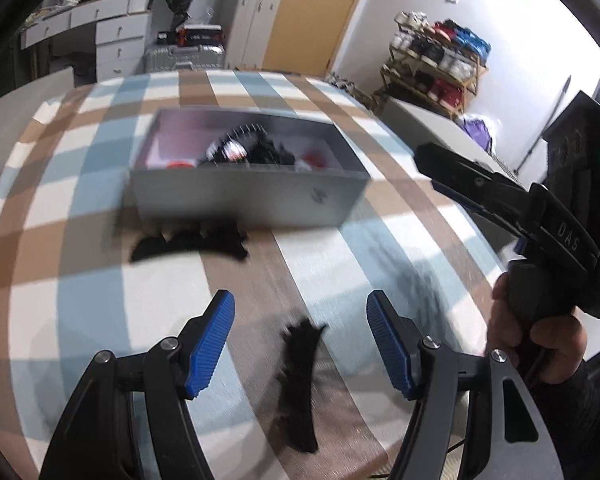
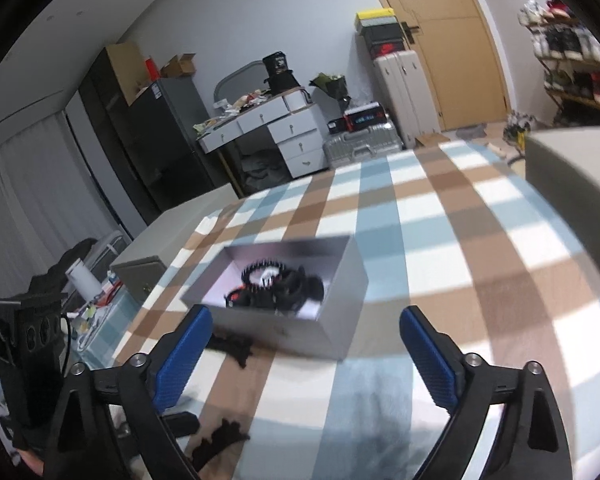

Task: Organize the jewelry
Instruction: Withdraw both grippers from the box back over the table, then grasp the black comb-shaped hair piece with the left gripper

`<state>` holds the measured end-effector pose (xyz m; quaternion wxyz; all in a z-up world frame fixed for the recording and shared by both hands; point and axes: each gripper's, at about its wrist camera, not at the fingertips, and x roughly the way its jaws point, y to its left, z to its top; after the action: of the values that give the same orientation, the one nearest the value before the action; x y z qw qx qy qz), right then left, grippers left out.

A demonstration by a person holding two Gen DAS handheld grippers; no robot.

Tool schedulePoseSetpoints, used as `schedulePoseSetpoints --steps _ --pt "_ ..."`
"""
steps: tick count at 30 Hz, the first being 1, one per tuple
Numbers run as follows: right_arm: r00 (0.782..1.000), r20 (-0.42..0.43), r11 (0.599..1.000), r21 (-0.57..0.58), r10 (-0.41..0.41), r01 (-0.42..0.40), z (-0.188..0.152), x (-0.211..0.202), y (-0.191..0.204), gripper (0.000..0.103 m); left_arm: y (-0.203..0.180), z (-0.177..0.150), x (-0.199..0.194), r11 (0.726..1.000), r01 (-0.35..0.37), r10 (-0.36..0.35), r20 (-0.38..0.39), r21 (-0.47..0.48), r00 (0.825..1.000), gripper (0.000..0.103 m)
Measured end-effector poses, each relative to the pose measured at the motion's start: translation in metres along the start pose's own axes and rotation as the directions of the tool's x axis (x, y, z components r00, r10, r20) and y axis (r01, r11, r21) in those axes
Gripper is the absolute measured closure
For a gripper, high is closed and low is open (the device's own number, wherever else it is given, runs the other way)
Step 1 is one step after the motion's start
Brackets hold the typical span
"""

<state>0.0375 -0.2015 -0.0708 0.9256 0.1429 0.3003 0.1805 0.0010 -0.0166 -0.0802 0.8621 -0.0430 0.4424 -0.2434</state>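
Note:
A grey open box (image 1: 244, 196) stands on the checked tablecloth and holds black spiky jewelry pieces with red and white bits (image 1: 240, 148); it shows in the right wrist view too (image 2: 332, 316). A black spiky piece (image 1: 300, 380) lies on the cloth between my left gripper's (image 1: 300, 344) open blue pads. Another black piece (image 1: 192, 240) lies against the box's front wall. My right gripper (image 2: 304, 356) is open and empty, above the cloth in front of the box. Both loose pieces show in the right wrist view (image 2: 232, 348), (image 2: 220, 440).
The right gripper's body (image 1: 540, 216) and the hand on it are at the right of the left wrist view. The table's checked cloth (image 2: 460, 240) stretches to the right of the box. A grey block (image 2: 572, 160) stands at the table's far right. Cluttered furniture lines the walls.

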Motion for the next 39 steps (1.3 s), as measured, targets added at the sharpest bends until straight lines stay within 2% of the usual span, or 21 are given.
schedulePoseSetpoints --steps 8,19,21,26,27,28,34,39 --pt "0.998 -0.061 0.999 0.011 -0.035 0.036 -0.026 0.002 -0.01 0.005 -0.013 -0.025 0.008 0.994 -0.08 0.085 -0.065 0.08 0.994 0.039" --pt "0.996 -0.08 0.999 0.032 -0.04 0.043 -0.035 0.0 -0.018 0.005 -0.013 -0.032 0.013 0.995 -0.063 0.069 -0.083 0.075 0.994 0.04" --pt "0.995 -0.086 0.998 0.035 -0.041 0.044 -0.037 0.0 -0.019 0.005 -0.015 -0.031 0.014 0.993 -0.082 0.089 -0.082 0.085 0.993 0.046" --pt "0.995 -0.091 0.999 0.032 -0.036 0.039 -0.038 0.0 -0.018 0.005 -0.02 -0.032 0.017 0.977 -0.173 0.186 -0.097 0.128 0.978 0.072" --pt "0.995 -0.092 0.999 0.029 -0.037 0.04 -0.038 0.0 -0.017 0.005 -0.021 -0.032 0.017 0.974 -0.183 0.196 -0.098 0.133 0.976 0.083" --pt "0.995 -0.093 0.999 0.025 -0.036 0.038 -0.037 -0.001 -0.015 0.005 -0.02 -0.032 0.016 0.975 -0.181 0.194 -0.1 0.131 0.976 0.09" --pt "0.993 -0.12 1.0 -0.014 -0.012 0.01 -0.038 0.003 -0.005 0.005 -0.013 -0.038 0.009 0.982 -0.169 0.175 -0.07 0.085 0.982 0.09" --pt "0.985 -0.169 0.998 -0.043 0.029 -0.037 -0.039 0.019 0.012 0.005 0.003 -0.036 -0.01 0.978 -0.205 0.206 -0.021 0.048 0.978 0.09"
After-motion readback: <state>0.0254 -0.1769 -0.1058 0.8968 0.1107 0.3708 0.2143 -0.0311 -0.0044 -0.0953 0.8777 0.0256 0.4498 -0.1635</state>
